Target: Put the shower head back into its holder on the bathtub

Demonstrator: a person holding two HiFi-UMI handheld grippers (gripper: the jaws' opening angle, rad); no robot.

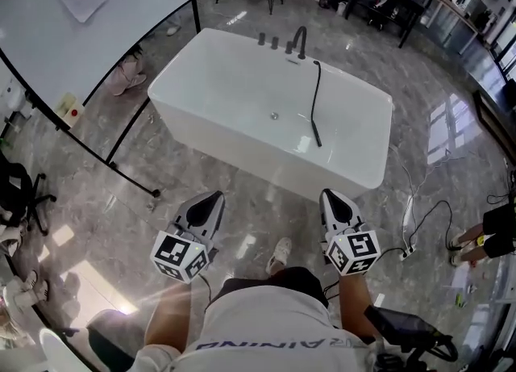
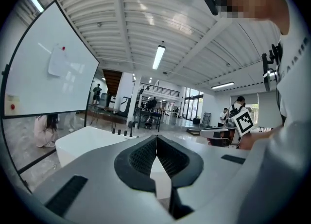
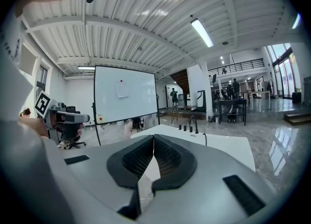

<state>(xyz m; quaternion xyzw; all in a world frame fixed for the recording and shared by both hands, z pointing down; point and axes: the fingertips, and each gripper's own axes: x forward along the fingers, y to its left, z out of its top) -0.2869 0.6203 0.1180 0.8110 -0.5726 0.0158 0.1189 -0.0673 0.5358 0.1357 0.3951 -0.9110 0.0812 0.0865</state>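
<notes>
Here, both pairs of jaws are pressed together on nothing. The left gripper (image 1: 216,196) and right gripper (image 1: 330,195) hang side by side, short of the white bathtub (image 1: 242,160). The black shower head (image 1: 318,132) lies inside the tub, its hose (image 1: 315,88) climbing to the far rim beside the faucet (image 1: 300,40).

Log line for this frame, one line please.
phase: pre-grasp | left tool: shut, empty | right tool: shut, empty | shower head: lying inside bathtub, untouched

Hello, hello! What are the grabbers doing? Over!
Left gripper and right gripper shut, empty, short of the bathtub. Shower head lying inside it. Nothing blocking.
</notes>
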